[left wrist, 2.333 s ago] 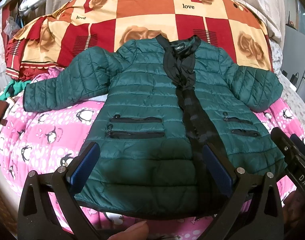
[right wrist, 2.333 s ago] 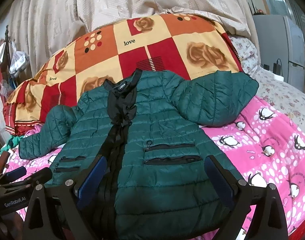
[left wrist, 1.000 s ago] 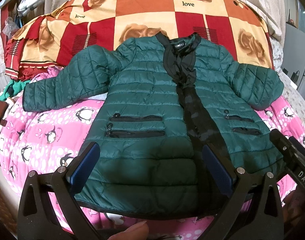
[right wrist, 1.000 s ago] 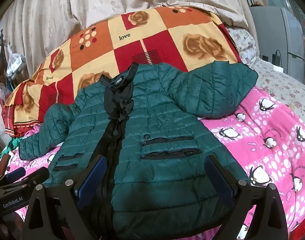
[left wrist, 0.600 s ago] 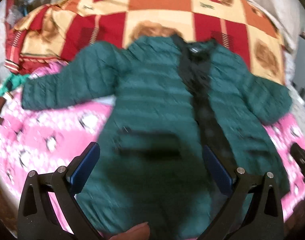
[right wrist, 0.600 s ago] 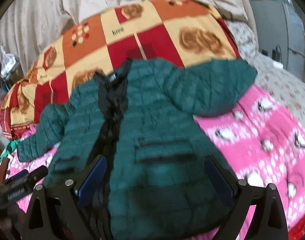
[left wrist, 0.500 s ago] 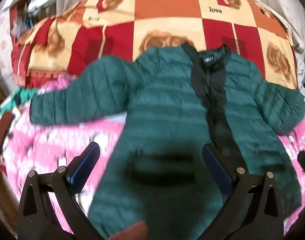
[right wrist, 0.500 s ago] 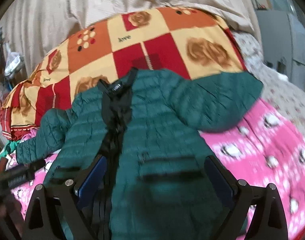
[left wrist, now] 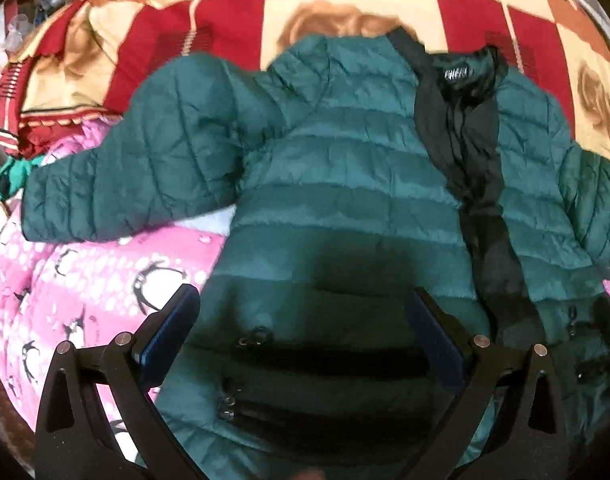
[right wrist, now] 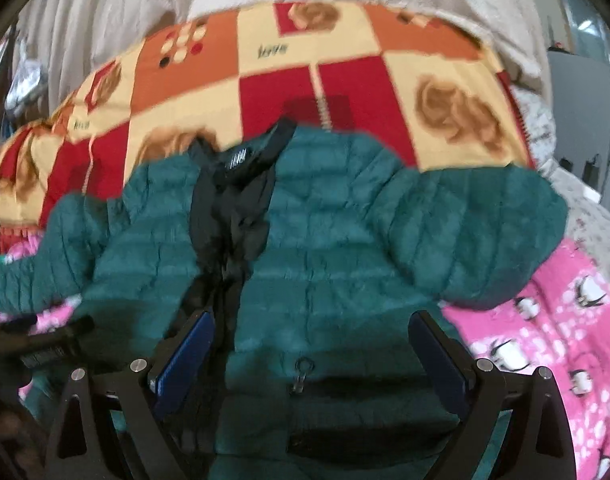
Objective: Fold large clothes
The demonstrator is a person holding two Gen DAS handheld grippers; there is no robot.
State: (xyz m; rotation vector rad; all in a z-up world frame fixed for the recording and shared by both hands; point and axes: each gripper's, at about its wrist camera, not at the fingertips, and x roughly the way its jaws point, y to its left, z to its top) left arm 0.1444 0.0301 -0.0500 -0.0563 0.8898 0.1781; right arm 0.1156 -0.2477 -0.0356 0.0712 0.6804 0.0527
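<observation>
Jacket (left wrist: 345, 184) flat, face up on the bed (left wrist: 85, 280), sleeves spread, nothing folded. Left gripper (left wrist: 301, 336) and right gripper (right wrist: 311, 356) both wide open, empty, above torso. Approach step; frames blurry, probably sleeve grab next.

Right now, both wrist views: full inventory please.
jacket: 1, dark green quilted with black front placket, flat face up across both blankets, sleeves spread.
penguin blanket: 1, pink, under the jacket's lower half.
checked blanket: 1, red, orange and cream with roses and "love", under the collar and behind.
curtain: 1, beige, at the back.
left tongs: 1, black with blue pads, open above the pocket zips.
right tongs: 1, black with blue pads, open above the jacket front.
</observation>
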